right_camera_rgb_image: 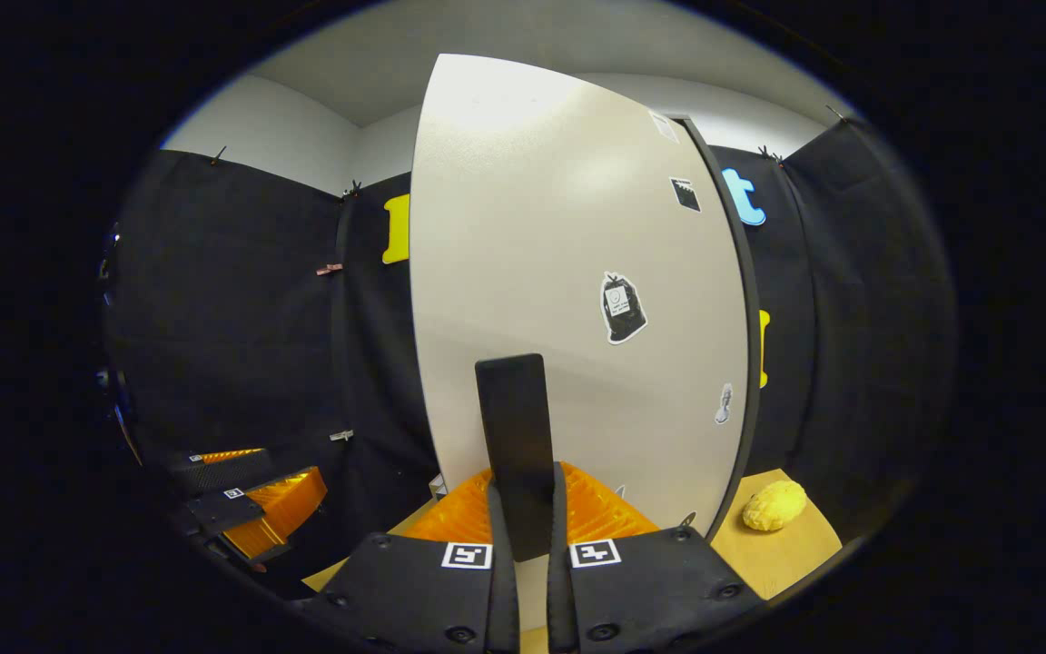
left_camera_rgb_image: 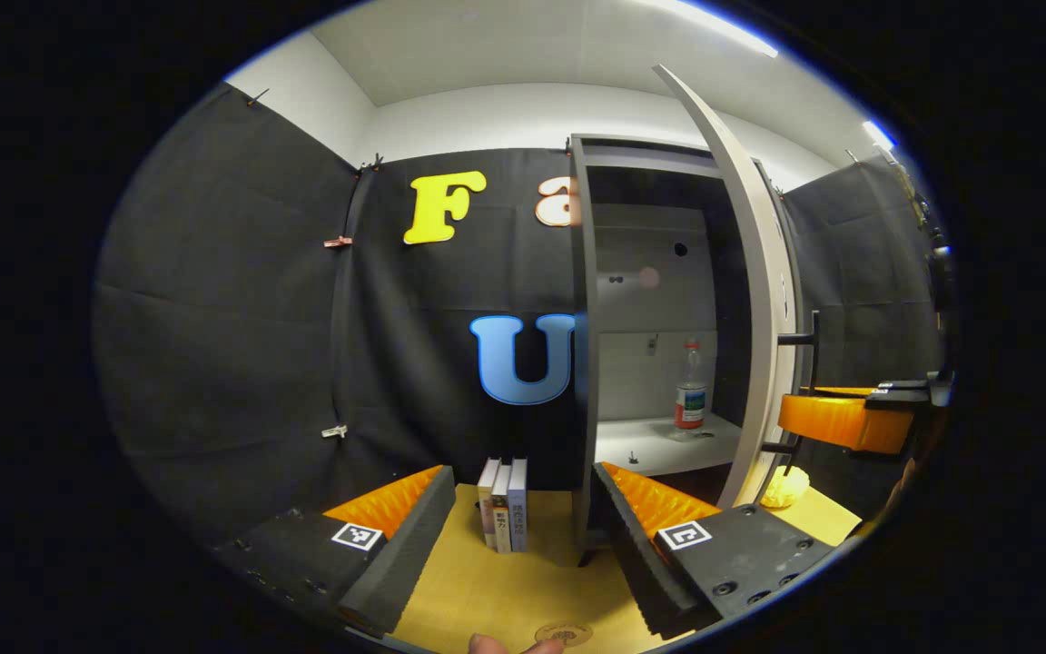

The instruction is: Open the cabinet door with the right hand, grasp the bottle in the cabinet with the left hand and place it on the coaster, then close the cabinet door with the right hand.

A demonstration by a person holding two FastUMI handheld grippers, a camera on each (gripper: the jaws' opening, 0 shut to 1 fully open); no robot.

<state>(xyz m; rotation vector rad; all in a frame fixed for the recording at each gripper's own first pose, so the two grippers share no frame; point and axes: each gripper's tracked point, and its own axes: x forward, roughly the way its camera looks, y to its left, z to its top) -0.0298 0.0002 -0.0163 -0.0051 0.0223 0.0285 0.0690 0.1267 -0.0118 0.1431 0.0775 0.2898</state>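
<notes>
Right hand-held gripper [right_camera_rgb_image: 530, 522] clamps door handle [right_camera_rgb_image: 514, 436].

Black cloth [left_camera_rgb_image: 241, 300] drapes the booth walls ahead of the tongs, white wall [left_camera_rgb_image: 487, 113] and ceiling lights [left_camera_rgb_image: 714, 23] above, a wooden tabletop [left_camera_rgb_image: 505, 590] beneath.
</notes>
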